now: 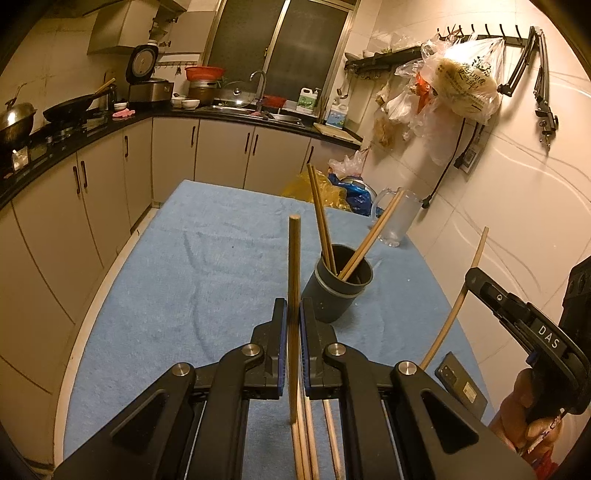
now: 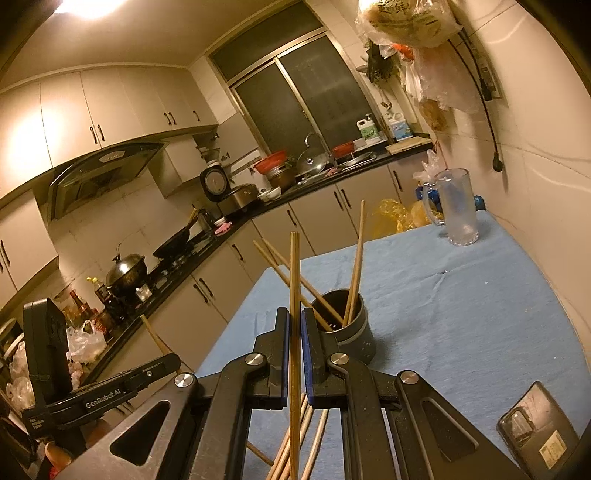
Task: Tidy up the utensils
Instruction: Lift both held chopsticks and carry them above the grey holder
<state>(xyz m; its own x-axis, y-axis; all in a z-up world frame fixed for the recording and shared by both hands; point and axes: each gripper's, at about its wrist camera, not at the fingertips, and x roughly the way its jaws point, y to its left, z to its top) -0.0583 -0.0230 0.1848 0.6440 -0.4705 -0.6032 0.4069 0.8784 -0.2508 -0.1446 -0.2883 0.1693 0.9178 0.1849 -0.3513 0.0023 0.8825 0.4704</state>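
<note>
Loose chopsticks [image 1: 306,435] before dark cup [image 1: 338,284].

A: Lighting was dim, warm yellow; a ceiling lamp [image 2: 86,5] glared at the right wrist view's upper left.
B: Noted. Fisheye bent both frames' edges; corners were vignetted black.

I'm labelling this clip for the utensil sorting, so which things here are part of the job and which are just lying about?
Part of the job:
left claw, shut on a chopstick
right claw, shut on a chopstick
cup with chopsticks in it
loose chopsticks on the cloth

Lying about:
phone
mug
</note>
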